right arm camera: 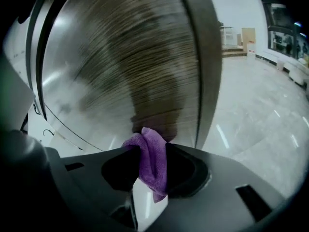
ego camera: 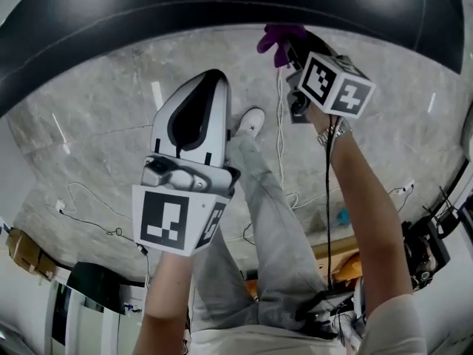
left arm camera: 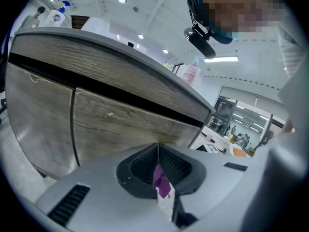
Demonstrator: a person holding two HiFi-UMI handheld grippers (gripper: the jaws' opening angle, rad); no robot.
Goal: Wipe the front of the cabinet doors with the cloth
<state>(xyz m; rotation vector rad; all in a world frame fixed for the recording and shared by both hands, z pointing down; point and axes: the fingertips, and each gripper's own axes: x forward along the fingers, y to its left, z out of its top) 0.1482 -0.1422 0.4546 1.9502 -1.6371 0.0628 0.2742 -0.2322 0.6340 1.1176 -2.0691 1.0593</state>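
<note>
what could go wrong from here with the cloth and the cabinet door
1. The right gripper pinches the cloth in a bunch, and only a small tuft shows past the jaw tips. Pressed on the cabinet door, the hard tips might scrape the wood.
2. With so narrow a grip, drag along the door could pull the cloth free.
3. A white cable lies on the floor beside the person's shoe, which may be a trip hazard when stepping sideways.

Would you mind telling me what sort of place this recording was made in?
Probably a large open office or lab hall: polished grey stone floor, a wood-grain cabinet with plastic bottles on its counter, and glass-walled work areas beyond.
</note>
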